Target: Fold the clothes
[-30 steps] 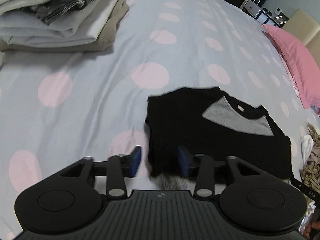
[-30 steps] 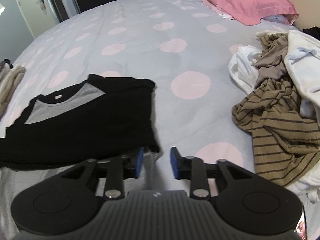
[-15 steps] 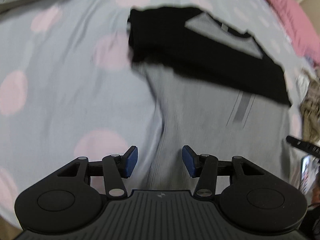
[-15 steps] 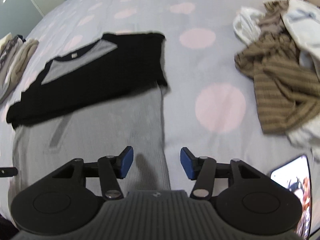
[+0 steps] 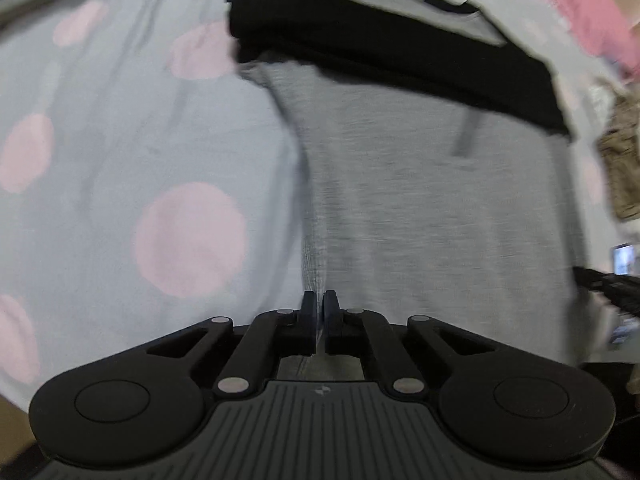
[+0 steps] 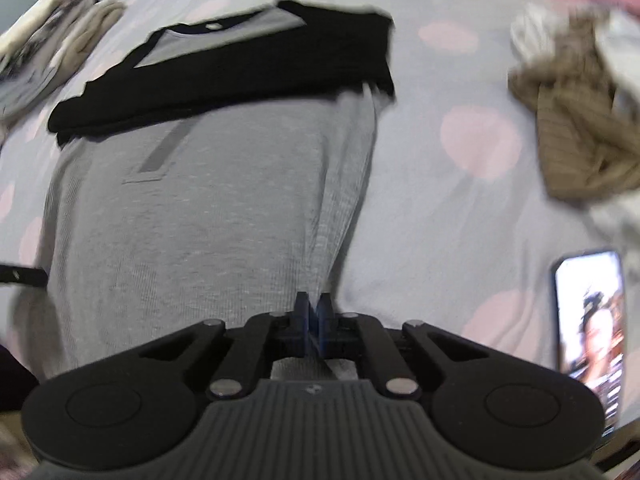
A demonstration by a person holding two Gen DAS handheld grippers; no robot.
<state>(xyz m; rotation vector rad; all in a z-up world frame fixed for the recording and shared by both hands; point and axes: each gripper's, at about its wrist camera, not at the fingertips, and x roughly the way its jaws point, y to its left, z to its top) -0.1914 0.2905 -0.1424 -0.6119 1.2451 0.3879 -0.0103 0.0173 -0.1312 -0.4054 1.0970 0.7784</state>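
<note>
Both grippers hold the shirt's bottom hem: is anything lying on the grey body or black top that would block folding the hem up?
Nothing visible does. The left gripper and right gripper pinch the hem of the shirt; its grey body is bare. The phone and striped clothes pile lie off to the right.

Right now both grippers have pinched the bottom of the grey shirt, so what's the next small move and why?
Probably lift both together and carry the hem up toward the black sleeves. The left gripper and right gripper are each shut on the near corners of the shirt, whose grey body lies flat and unfolded on the bed, with the sleeves already folded across the top.
</note>
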